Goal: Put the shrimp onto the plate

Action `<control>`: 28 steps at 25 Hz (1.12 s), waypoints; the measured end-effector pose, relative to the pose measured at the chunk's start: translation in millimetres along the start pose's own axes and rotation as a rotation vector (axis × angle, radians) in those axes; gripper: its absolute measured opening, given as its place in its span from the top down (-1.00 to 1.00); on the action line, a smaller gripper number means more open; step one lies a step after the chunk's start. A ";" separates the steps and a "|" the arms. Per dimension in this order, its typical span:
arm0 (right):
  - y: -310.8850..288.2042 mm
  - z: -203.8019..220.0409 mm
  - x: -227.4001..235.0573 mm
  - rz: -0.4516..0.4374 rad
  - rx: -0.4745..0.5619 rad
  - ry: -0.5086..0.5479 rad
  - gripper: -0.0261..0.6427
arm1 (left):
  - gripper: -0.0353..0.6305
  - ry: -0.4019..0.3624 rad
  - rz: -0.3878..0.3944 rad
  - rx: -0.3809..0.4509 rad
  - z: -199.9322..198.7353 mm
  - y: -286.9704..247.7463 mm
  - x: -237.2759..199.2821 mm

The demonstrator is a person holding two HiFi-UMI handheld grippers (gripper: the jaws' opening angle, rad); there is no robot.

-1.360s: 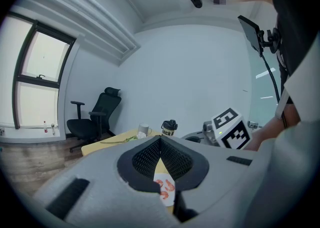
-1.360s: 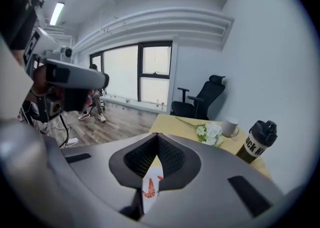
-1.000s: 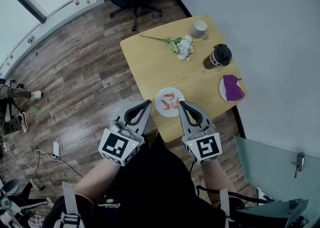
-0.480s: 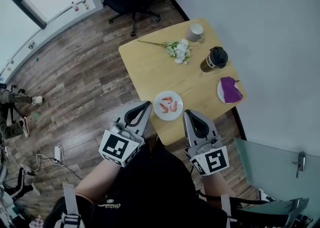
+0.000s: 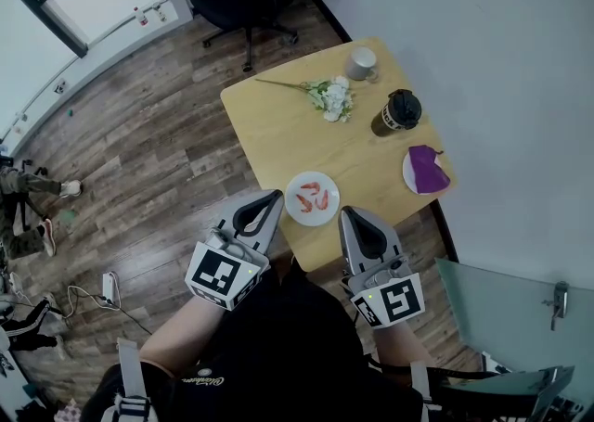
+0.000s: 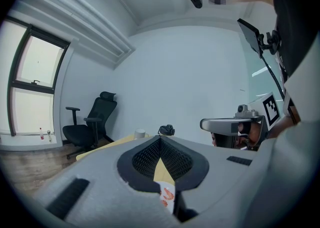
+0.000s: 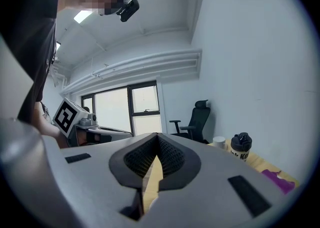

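1. left tongs [image 5: 269, 199]: pressed together and pinching nothing. Its own view shows only a thin slit between the pads. It hangs off the near edge of the table [image 5: 278, 133] and touches nothing.
2. plate [image 5: 299, 211]: sits at the table's near edge, between the two tongs' tips. The shrimp [image 5: 312, 194] lie on it. There look to be three, but they are too small to count for sure.
3. right tongs [image 5: 347, 216]: also closed and empty. Only a strip of table shows through its slit. The tip is just beside the plate, not touching it.
4. Step, as a judgement: placing looks finished, since no shrimp shows anywhere else on the table.
5. Next move: probably none, other than holding both tongs clear of the plate. Any further pick would need one of the tongs spread first.
6. Right and back of the table: flowers [image 5: 329, 97], cup [image 5: 362, 61] and tumbler [image 5: 394, 109] are well apart from both tongs.
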State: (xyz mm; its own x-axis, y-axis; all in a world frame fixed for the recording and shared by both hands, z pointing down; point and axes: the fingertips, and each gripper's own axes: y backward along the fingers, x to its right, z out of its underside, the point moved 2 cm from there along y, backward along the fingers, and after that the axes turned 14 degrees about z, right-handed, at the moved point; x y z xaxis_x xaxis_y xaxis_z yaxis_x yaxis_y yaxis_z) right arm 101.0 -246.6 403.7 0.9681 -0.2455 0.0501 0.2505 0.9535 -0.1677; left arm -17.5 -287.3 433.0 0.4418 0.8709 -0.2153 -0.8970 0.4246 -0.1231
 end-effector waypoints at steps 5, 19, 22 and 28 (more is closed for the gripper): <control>-0.4 -0.7 -1.1 -0.002 -0.003 0.008 0.92 | 0.89 0.003 0.004 -0.002 -0.7 -0.5 0.7; 1.4 1.8 -4.7 -0.001 -0.012 0.010 0.92 | 0.89 -0.005 0.004 0.000 -1.3 1.4 1.6; 2.6 3.2 -4.6 0.001 -0.017 0.010 0.92 | 0.89 -0.009 0.005 0.001 -1.6 1.0 3.3; -1.4 4.1 -9.6 -0.004 -0.020 0.014 0.92 | 0.89 -0.010 0.006 0.000 -0.7 2.5 0.5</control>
